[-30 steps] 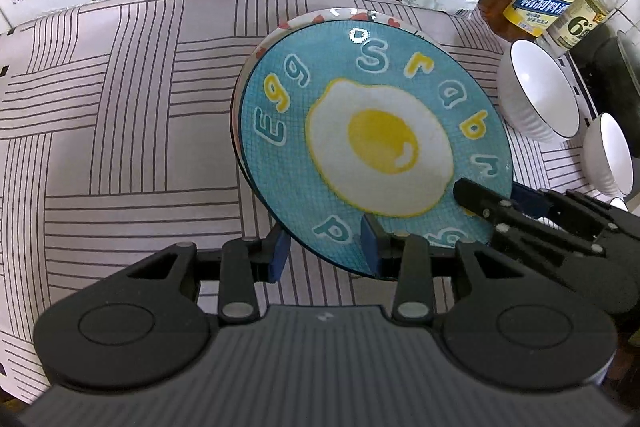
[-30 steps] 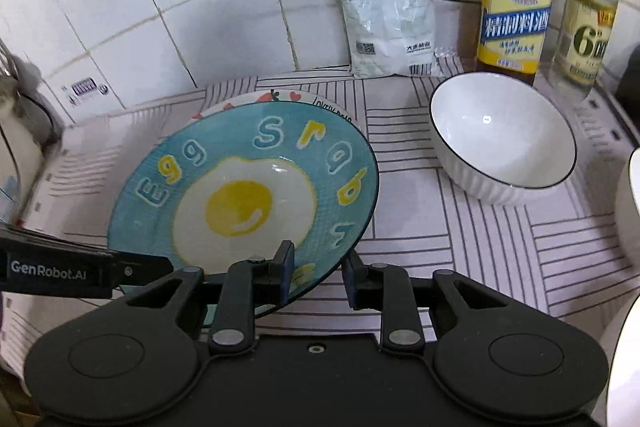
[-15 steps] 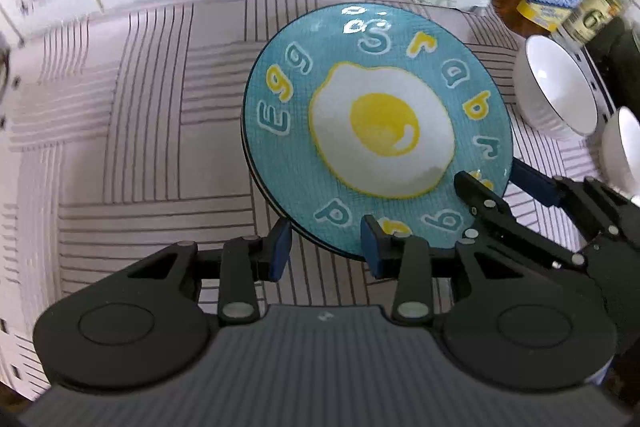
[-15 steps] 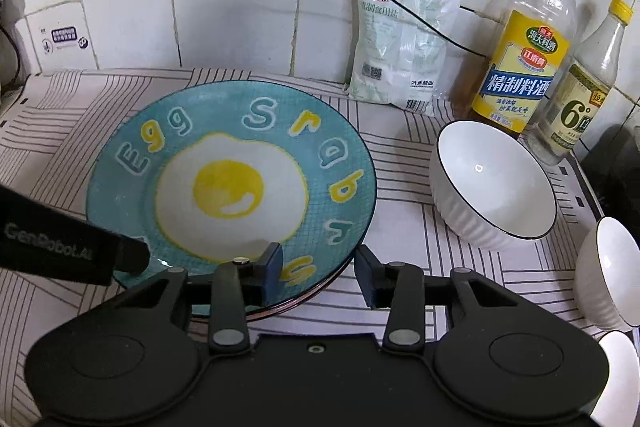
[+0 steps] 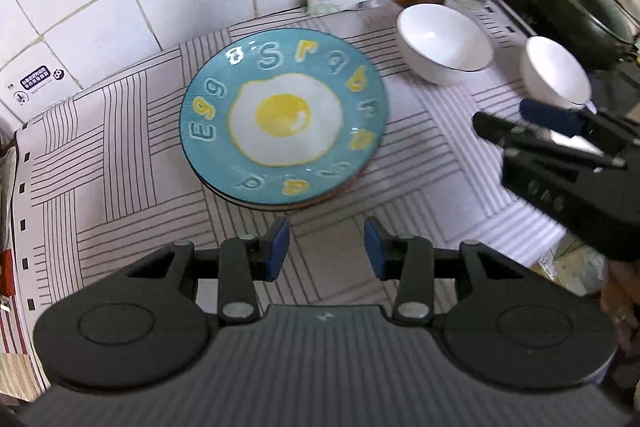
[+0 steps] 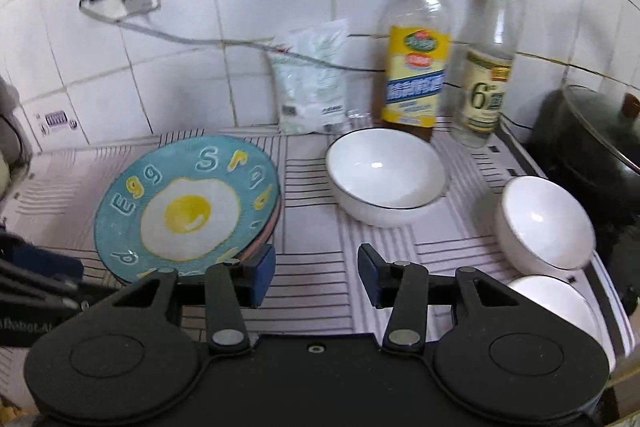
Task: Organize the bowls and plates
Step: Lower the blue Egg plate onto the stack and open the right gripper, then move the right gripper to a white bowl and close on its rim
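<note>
The blue fried-egg plate (image 5: 284, 119) (image 6: 186, 207) lies flat on top of another plate, whose rim (image 5: 260, 205) shows beneath it. My left gripper (image 5: 324, 243) hovers just in front of the stack, its jaws opening with nothing between them. Over the mat to the right of the plates, my right gripper (image 6: 316, 271) is also opening and holds nothing; it shows in the left wrist view (image 5: 504, 119). A large white bowl (image 6: 386, 175) (image 5: 444, 43) stands right of the plates. A smaller white bowl (image 6: 546, 219) (image 5: 556, 75) and a third bowl (image 6: 560, 307) sit further right.
Two bottles (image 6: 416, 67) (image 6: 486, 67) and a white bag (image 6: 316, 83) stand against the tiled wall. A dark pot with a glass lid (image 6: 592, 147) sits at the far right. A cable (image 6: 200, 39) hangs from a wall plug. A striped mat (image 5: 120, 147) covers the counter.
Both grippers have let go of the blue plate, which was tilted and now lies flat on the plate below. Both have pulled back and up, with jaws wider.
</note>
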The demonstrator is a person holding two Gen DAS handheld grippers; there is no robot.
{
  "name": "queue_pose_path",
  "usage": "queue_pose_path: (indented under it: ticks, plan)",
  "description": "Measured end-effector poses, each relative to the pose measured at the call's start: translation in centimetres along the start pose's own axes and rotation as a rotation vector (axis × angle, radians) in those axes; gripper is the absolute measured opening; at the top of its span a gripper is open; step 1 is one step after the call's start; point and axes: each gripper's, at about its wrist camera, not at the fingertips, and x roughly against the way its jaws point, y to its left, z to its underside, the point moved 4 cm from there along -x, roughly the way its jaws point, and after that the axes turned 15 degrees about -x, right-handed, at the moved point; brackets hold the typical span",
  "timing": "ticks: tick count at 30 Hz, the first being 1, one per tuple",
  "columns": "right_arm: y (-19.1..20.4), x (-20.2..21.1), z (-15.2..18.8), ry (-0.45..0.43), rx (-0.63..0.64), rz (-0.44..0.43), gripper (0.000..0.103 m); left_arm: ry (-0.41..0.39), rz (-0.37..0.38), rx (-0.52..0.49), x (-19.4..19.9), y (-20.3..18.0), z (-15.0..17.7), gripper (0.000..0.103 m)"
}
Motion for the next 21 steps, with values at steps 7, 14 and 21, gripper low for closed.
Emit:
queue_pose_path:
  ticks: [7, 14, 21]
  plan:
    - [-2.6, 5.6, -0.7, -0.082, 0.039, -0.01, 0.051, -0.046, 0.015, -0.019, 3.1, -2.2, 0.2, 0.045]
    - [-4.4, 8.4, -0.3, -0.093, 0.082, -0.007, 0.057, -0.069, 0.033, -0.046, 5.0, -4.5, -0.1, 0.047]
    - [-6.1, 10.7, 0.9, -0.116, 0.146, -0.02, 0.065, -0.087, 0.064, -0.076, 6.1, -7.0, -1.0, 0.052]
